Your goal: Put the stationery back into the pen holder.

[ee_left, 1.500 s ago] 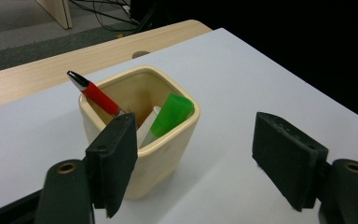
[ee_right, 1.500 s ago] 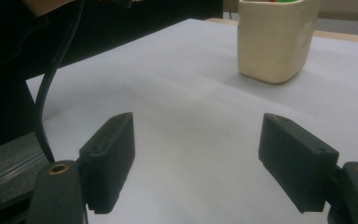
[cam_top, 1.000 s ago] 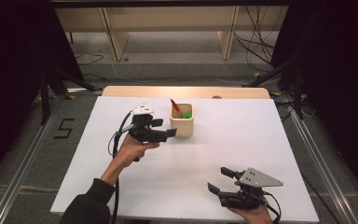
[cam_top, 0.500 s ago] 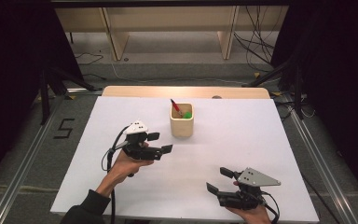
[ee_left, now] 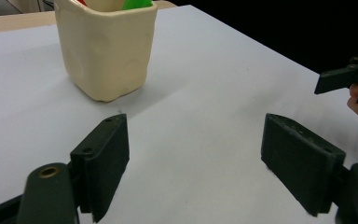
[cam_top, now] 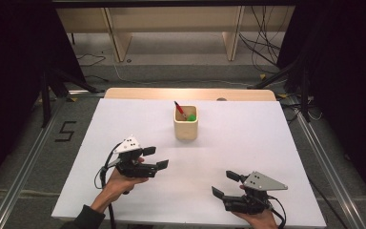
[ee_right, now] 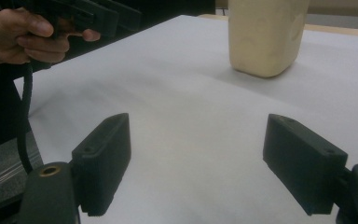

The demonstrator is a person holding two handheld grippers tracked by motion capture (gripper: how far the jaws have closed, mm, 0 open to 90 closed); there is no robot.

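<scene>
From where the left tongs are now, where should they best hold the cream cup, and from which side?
Probably by the rim, from above. The cream cup stands upright and looks wide against the jaws' opening, so take one wall, the side away from the red stick. The left tongs are open and empty.

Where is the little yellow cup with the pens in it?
In the high view, the cream cup stands upright near the middle of the white table, toward its far edge, beyond the left gripper and apart from it.
</scene>
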